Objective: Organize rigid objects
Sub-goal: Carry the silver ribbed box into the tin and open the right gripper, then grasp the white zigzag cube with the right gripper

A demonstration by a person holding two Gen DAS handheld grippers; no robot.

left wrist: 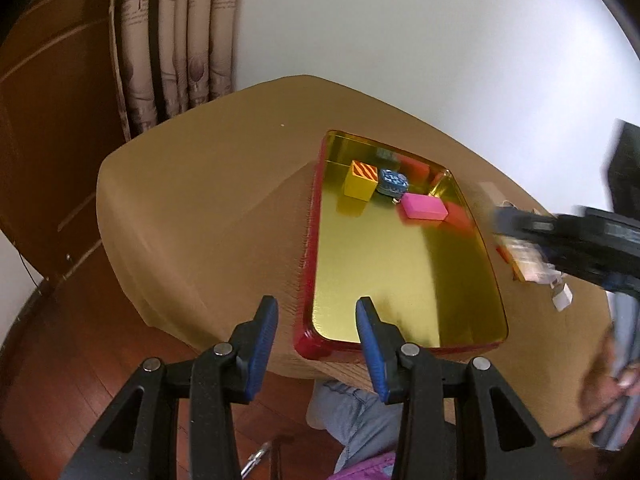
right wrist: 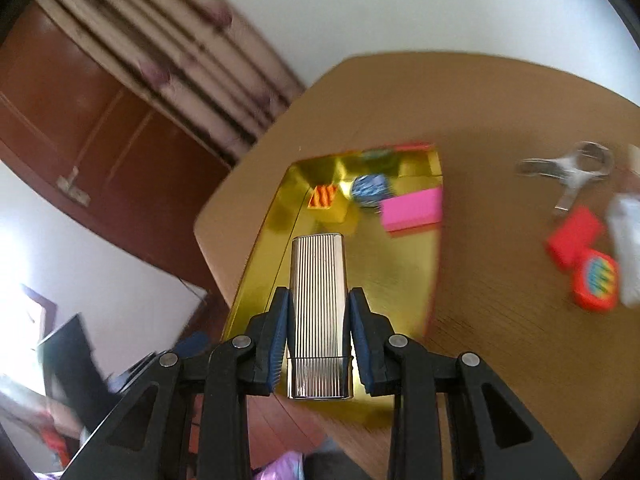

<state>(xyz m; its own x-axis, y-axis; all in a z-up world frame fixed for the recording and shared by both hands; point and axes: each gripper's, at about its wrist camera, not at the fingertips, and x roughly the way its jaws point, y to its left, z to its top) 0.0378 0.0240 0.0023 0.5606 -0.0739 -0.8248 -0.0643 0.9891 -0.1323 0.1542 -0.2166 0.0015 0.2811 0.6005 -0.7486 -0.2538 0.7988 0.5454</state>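
A gold tray with a red rim (left wrist: 400,280) (right wrist: 400,280) lies on the tan table. At its far end sit a yellow box with an orange striped top (left wrist: 360,182) (right wrist: 322,198), a blue patterned tin (left wrist: 393,182) (right wrist: 370,188) and a pink block (left wrist: 424,207) (right wrist: 412,208). My left gripper (left wrist: 318,308) is open over the tray's near left corner, nothing between its fingers. My right gripper (right wrist: 318,300) is shut on a ribbed silver case (right wrist: 317,312), held lengthwise above the tray's near end. In the left wrist view the right gripper (left wrist: 516,246) is a blur at the tray's right side.
Right of the tray lie a metal tool (right wrist: 572,172), a red box (right wrist: 574,238), a round red rainbow-striped piece (right wrist: 596,284) and a white item (right wrist: 626,240). The person's knee (left wrist: 356,412) is under the near table edge. Curtain (left wrist: 176,40) and dark wood panelling stand behind.
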